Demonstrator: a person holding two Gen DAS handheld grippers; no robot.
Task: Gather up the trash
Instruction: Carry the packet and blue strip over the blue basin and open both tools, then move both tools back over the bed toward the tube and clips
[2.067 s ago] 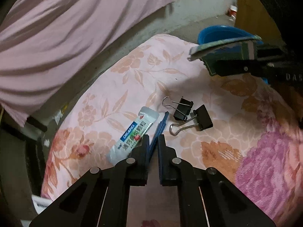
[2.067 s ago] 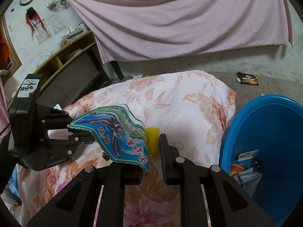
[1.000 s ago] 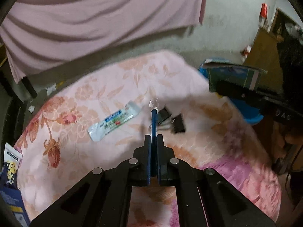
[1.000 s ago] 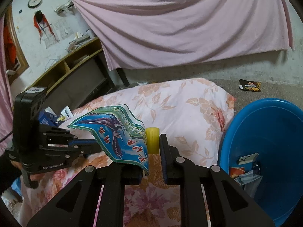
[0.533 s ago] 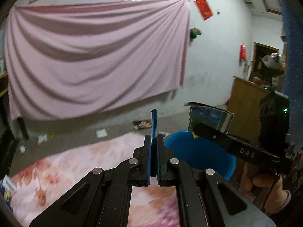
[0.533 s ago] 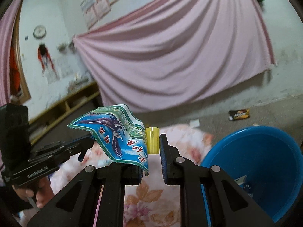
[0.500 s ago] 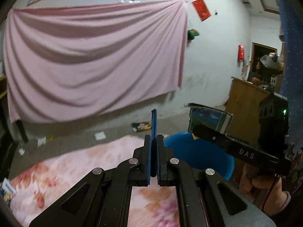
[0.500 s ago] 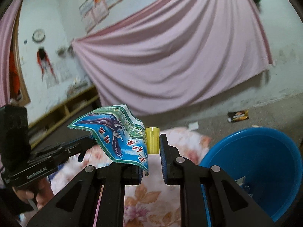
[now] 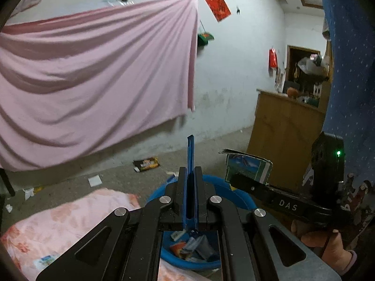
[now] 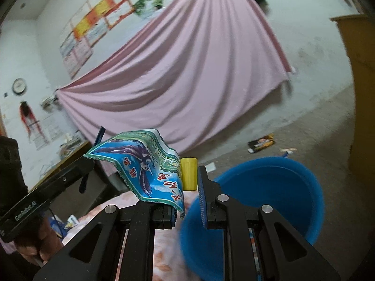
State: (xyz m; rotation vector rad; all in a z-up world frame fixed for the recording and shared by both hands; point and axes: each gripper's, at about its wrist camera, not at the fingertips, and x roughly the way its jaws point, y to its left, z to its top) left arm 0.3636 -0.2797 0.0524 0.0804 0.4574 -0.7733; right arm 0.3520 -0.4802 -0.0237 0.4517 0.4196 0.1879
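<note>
Behind everything hangs a pink sheet (image 9: 93, 75) across a pale wall, above a grey floor (image 9: 117, 171) with a dark wrapper (image 9: 146, 163) and paper scraps lying on it. A wooden cabinet (image 9: 286, 131) stands at the right of the left wrist view. A floral quilt (image 9: 65, 220) covers the bed at lower left, with a small white packet (image 9: 44, 261) lying on it. Just beside the quilt sits the blue basin (image 9: 232, 194), which already holds several crumpled wrappers (image 9: 192, 248).

Both grippers are held above the basin. The right gripper (image 10: 187, 187) is pinching a folded blue carton (image 10: 145, 164) printed with a bird and red characters; the carton drapes over its left finger, and a yellow roll (image 10: 189, 173) appears to sit between the fingers, though blur leaves it unclear whether it is clamped too. In the left wrist view the same carton (image 9: 248, 167) shows at the tip of that gripper, above the basin's far rim. The left gripper (image 9: 190, 196) has its fingers pressed together on a thin blue strip (image 9: 190, 152), which stands upright and rises past the fingertips, over the basin.
</note>
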